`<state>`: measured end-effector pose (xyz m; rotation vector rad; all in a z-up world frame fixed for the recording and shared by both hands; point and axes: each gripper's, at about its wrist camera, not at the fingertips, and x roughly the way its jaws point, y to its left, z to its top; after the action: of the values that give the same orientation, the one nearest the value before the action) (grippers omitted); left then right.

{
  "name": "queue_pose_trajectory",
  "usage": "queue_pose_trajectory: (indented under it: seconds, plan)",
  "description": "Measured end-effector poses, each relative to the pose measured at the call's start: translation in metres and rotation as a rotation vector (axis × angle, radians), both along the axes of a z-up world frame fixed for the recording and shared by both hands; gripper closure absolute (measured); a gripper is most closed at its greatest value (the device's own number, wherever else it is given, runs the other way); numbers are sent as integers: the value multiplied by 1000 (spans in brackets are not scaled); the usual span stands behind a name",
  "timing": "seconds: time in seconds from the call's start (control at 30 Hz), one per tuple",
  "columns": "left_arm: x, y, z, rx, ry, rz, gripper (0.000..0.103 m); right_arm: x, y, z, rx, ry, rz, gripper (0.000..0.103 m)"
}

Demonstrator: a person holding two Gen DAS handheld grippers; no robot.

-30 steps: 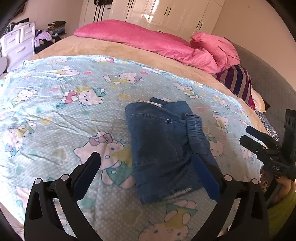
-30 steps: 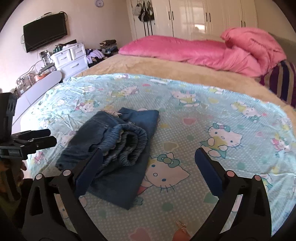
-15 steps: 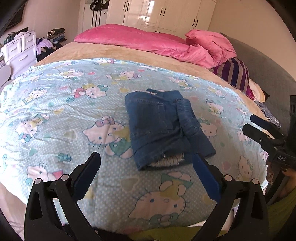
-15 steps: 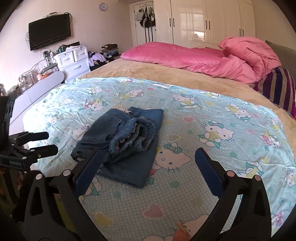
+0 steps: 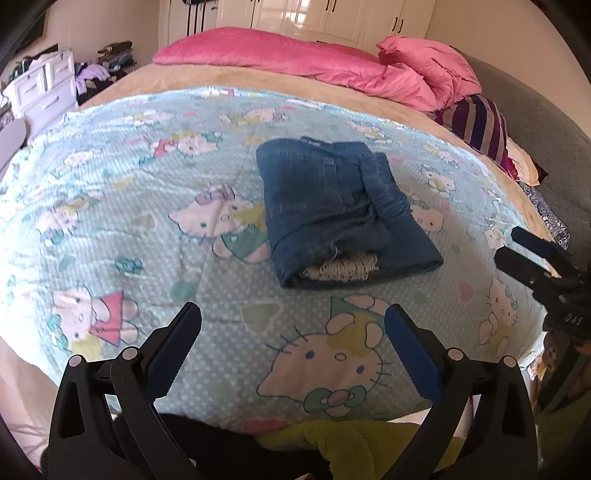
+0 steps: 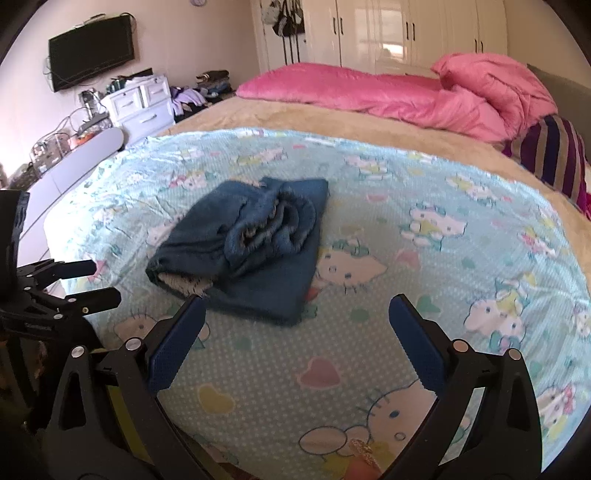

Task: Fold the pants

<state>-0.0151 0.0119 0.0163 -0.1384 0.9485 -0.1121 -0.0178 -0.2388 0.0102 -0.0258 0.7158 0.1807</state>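
Dark blue denim pants lie folded into a compact bundle on the light blue cartoon-cat sheet; frayed hems show at the near end. They also show in the right wrist view. My left gripper is open and empty, held back over the bed's near edge, apart from the pants. My right gripper is open and empty, also back from the bundle. Each gripper shows at the side of the other's view, the right one and the left one.
A pink duvet and a striped pillow lie at the far side of the bed. White drawers, a wall TV and wardrobes stand beyond. A yellow-green cloth hangs below the near edge.
Both grippers have pulled back from the folded pants toward the bed's near edge, staying open. The pants lie still and look farther away.
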Motion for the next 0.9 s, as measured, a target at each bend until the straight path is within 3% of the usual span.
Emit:
queue_pose_trajectory:
  seconds: [0.23,0.9]
  plan:
    - [4,1,-13,-17,42,10,4,7,6,-10,0,32,8,9]
    - [7,11,-16,-37,52,32,4,11,8,-12,3,38,10,9]
